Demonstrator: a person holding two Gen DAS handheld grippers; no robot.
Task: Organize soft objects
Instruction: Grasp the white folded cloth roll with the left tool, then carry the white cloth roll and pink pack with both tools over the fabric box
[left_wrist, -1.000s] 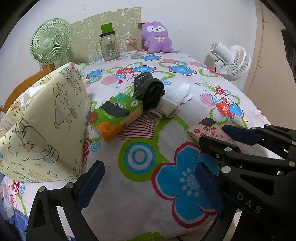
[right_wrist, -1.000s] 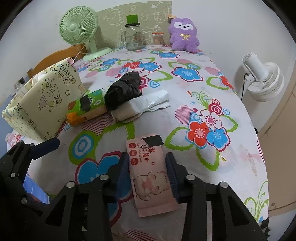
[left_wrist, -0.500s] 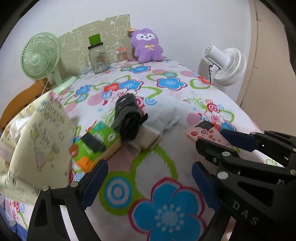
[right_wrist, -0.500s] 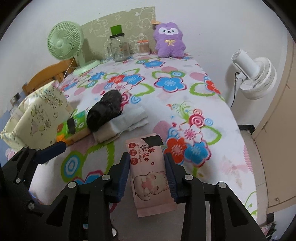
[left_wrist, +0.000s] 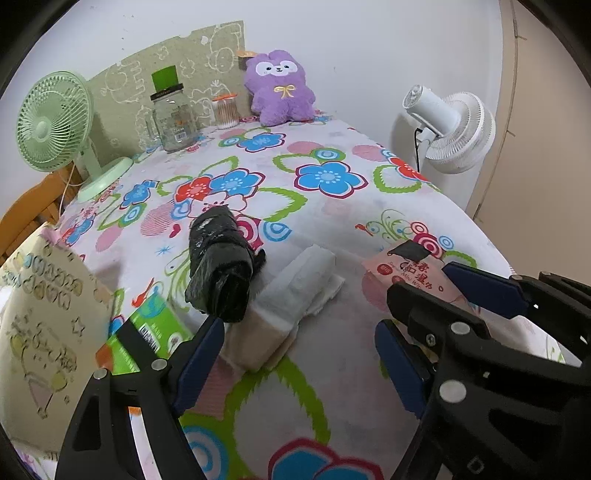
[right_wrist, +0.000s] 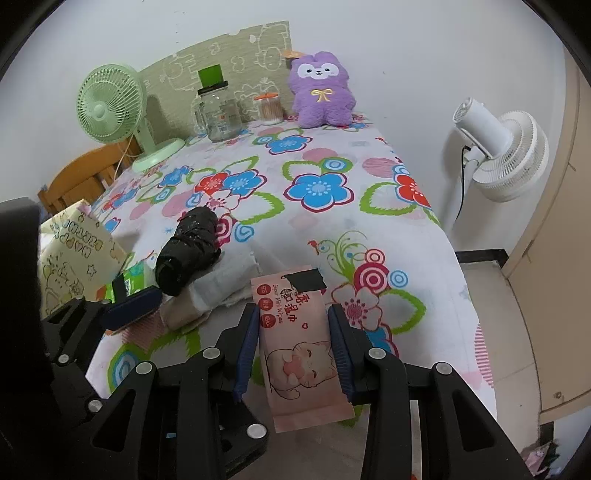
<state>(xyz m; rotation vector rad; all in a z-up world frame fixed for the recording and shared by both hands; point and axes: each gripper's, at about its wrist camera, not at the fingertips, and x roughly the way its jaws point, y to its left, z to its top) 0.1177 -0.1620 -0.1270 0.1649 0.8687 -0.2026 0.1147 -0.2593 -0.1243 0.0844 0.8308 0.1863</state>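
My right gripper (right_wrist: 293, 343) clamps the pink wipes pack (right_wrist: 299, 343) (cat printed on it). My left gripper (left_wrist: 295, 354) gapes wide near the black bundle (left_wrist: 219, 266).

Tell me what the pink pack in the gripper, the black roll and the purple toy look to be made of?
Pink wipes pack: thin plastic film with a slight sheen, printed with a cat, black tape over its flap. Black roll: probably thin plastic bags, glossy and wrinkled. Purple toy: fuzzy plush fabric, matte, with a yellow stitched bow.
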